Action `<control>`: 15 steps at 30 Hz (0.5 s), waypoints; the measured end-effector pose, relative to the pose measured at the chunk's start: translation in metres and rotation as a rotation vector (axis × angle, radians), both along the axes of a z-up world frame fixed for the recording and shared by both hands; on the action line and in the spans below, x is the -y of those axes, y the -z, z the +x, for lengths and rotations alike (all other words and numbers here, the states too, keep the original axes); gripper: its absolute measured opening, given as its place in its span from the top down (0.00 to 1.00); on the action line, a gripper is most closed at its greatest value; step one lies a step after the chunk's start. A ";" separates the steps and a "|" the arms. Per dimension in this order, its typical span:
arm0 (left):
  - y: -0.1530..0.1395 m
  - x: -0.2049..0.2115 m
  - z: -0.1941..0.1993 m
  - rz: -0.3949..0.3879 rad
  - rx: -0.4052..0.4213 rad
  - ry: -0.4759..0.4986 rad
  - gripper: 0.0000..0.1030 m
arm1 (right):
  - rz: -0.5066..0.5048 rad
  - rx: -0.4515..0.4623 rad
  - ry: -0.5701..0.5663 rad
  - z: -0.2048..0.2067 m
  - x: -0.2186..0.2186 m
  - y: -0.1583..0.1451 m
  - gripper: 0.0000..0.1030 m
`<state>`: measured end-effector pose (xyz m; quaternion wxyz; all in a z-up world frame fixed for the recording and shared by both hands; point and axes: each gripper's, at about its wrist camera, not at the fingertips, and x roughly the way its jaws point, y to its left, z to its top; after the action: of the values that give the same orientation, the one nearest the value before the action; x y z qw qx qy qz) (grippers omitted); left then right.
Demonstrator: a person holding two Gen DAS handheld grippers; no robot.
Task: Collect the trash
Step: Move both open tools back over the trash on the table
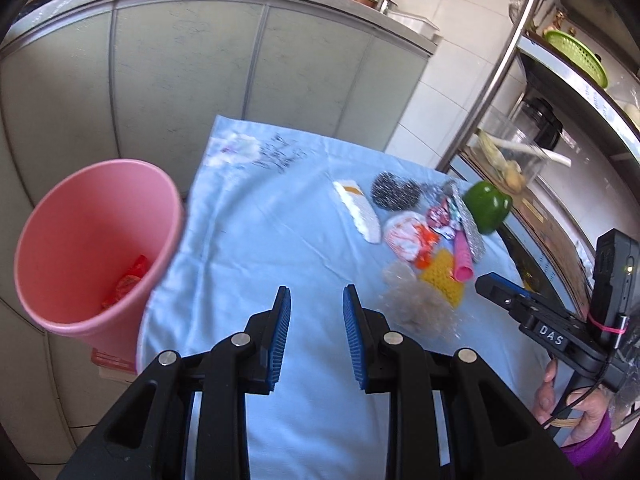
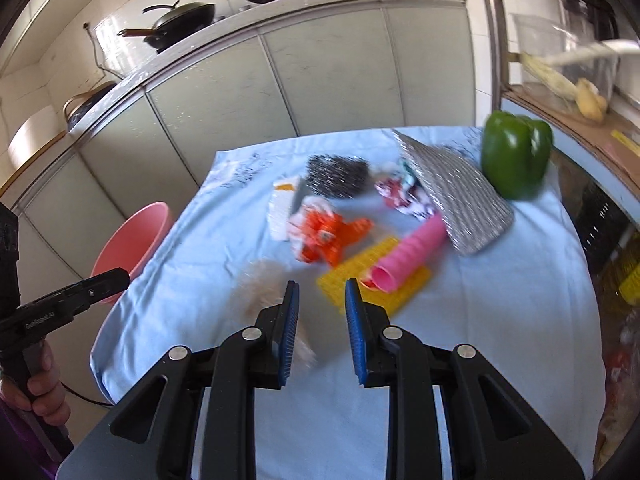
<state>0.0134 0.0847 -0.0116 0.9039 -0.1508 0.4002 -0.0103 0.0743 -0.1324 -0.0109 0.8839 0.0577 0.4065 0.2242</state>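
Far left, the pink bin [image 1: 96, 248] stands off the edge of the table [image 1: 256, 240], smooth moulded plastic flaring to a wide rim, with a red crinkled wrapper [image 1: 128, 284] already at its bottom; it is the drop point, and a light scrap let go short of the rim would likely fall to the floor. Your left hand-held gripper [image 1: 316, 300] hangs over bare blue cloth, jaws narrowly parted with nothing between them. Next right, the clear crumpled film [image 2: 264, 288] lies just beside the left finger of your right hand-held gripper [image 2: 322, 294], whose jaws are likewise narrow and empty; that film is thin and springy, so a shallow pinch may slip off it or snag the loose cloth. Beyond lie the orange-and-white wrapper [image 2: 324, 232], a yellow ribbed mat [image 2: 360, 268] under a pink rolled sheet [image 2: 412, 252], a wiry steel scourer [image 2: 336, 176] and a silver quilted pad [image 2: 460, 200]. Rightmost, the glossy green pepper [image 2: 516, 156] sits near the edge; a sweep could roll it off.
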 end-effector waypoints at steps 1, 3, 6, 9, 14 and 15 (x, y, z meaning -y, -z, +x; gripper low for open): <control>0.001 0.005 0.002 -0.004 -0.008 0.011 0.74 | 0.001 -0.002 0.005 -0.001 0.002 0.002 0.77; 0.003 0.014 0.007 -0.007 -0.017 0.037 0.70 | 0.004 -0.007 0.013 -0.003 0.008 0.006 0.76; 0.003 0.030 0.016 0.003 -0.015 0.077 0.67 | 0.012 -0.008 0.020 -0.004 0.013 0.007 0.76; 0.000 0.043 0.026 0.008 -0.009 0.109 0.67 | 0.025 0.003 0.027 -0.005 0.019 0.007 0.76; 0.000 0.070 0.060 0.019 -0.011 0.174 0.65 | 0.049 0.002 0.048 -0.002 0.031 0.011 0.76; 0.001 0.075 0.067 0.025 -0.014 0.182 0.65 | 0.051 0.000 0.052 -0.002 0.033 0.011 0.76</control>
<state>0.0804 0.0093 -0.0126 0.8981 -0.1027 0.4187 -0.0863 0.0727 -0.1652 -0.0223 0.8876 0.0909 0.3990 0.2114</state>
